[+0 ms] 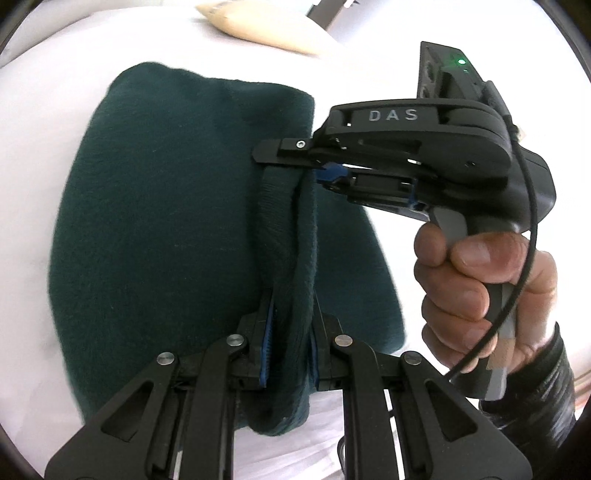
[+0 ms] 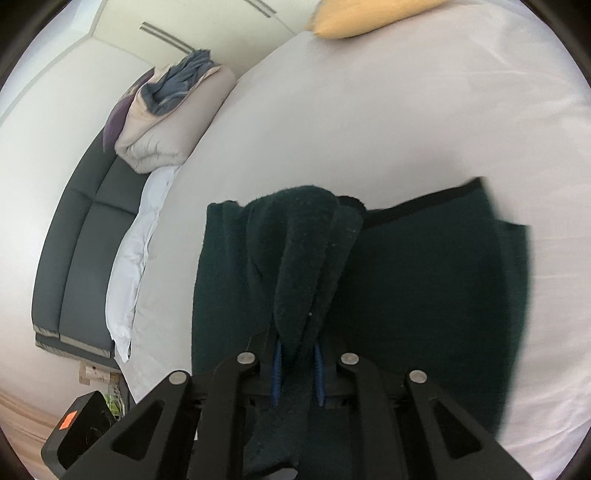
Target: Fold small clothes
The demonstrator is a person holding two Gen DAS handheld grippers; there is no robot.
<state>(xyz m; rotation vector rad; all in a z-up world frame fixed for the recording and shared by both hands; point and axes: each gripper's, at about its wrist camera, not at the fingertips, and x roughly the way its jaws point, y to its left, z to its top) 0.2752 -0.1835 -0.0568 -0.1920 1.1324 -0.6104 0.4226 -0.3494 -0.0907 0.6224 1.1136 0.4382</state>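
A dark green fleece garment (image 1: 159, 221) lies on the white bed sheet (image 1: 33, 122). My left gripper (image 1: 290, 332) is shut on a raised ribbed edge of it near the bottom of the left wrist view. My right gripper (image 1: 314, 170), held in a hand (image 1: 480, 280), grips the same edge farther along. In the right wrist view the right gripper (image 2: 297, 354) is shut on a bunched fold of the garment (image 2: 424, 280), which hangs over its blue pads and spreads on the sheet (image 2: 369, 110).
A tan pillow (image 1: 258, 26) lies at the far end of the bed; it also shows in the right wrist view (image 2: 354, 16). A folded grey duvet (image 2: 170, 118) sits on a dark bench (image 2: 81, 236) beside the bed. A black device (image 2: 79, 432) is at lower left.
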